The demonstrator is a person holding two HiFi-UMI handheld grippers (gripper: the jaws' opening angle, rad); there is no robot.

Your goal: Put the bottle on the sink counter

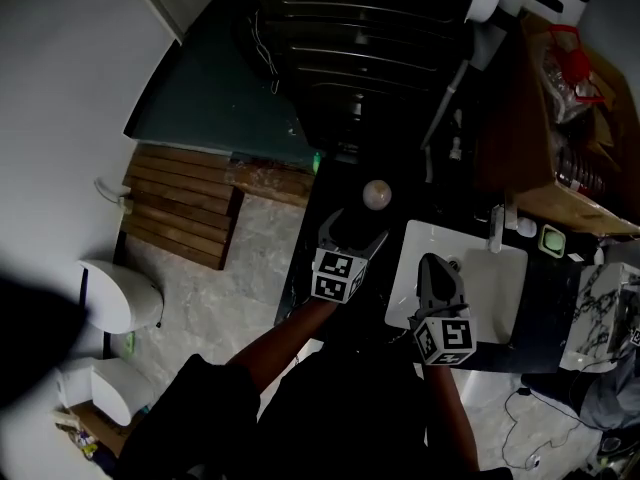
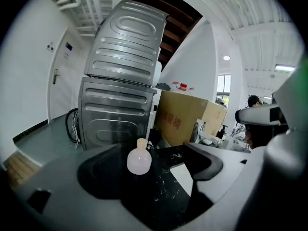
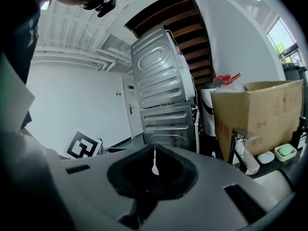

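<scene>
A small round translucent bottle [image 1: 377, 194] with a pale cap stands upright on the black marbled sink counter [image 1: 312, 230]. My left gripper [image 1: 352, 226] is just short of it, open, with nothing in its jaws. In the left gripper view the bottle [image 2: 139, 159] stands ahead of the wide-apart jaws of the left gripper [image 2: 154, 179], touching neither. My right gripper [image 1: 432, 264] hovers over the white sink basin [image 1: 503, 303]. In its own view the right gripper [image 3: 154, 166] is shut, with only a thin slit between the jaws and nothing held.
A faucet [image 1: 497, 227] and a green soap dish [image 1: 552, 238] sit behind the basin. A cardboard box [image 1: 575, 128] stands at the right. Stacked grey machines [image 1: 365, 38] lie beyond the bottle. Wooden slats [image 1: 180, 205] and a white toilet [image 1: 118, 298] are at the left.
</scene>
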